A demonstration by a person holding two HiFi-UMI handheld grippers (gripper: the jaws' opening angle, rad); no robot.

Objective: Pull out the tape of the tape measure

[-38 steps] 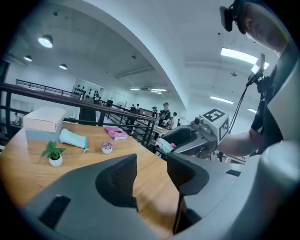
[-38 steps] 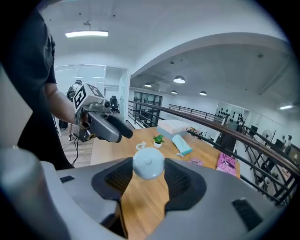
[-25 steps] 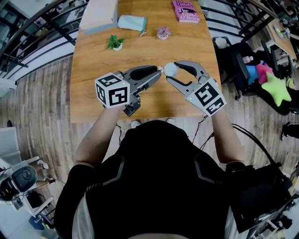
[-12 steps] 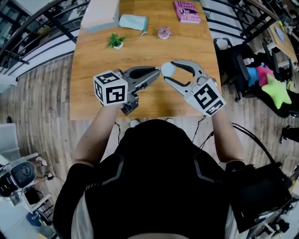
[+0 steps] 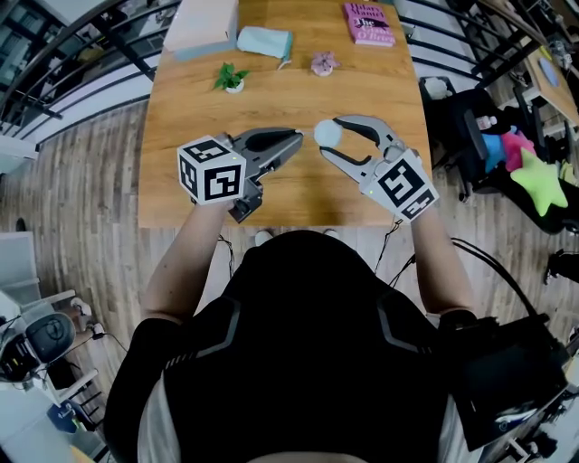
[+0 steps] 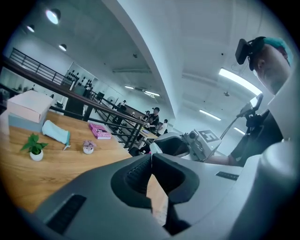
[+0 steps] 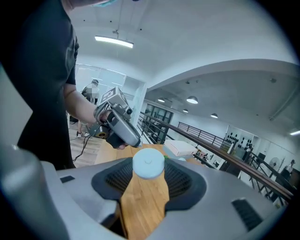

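Jaws of the right gripper are clamped on a round pale-blue plastic tape measure, held by its rim at their tips, above the wooden table. Just to its left is the left gripper. Its jaws have just been closing and now meet; whether the thin tape end is pinched between them cannot be made out. The case looks light, hard and smooth, so it may twist or slip under a sideways pull. It wants a firm squeeze on the body, with the tape taken by its end tab. Beyond both grippers, at the table's far edge, sits a closed pink-and-grey box, contents hidden. Nearer stands a small white pot holding a green plant
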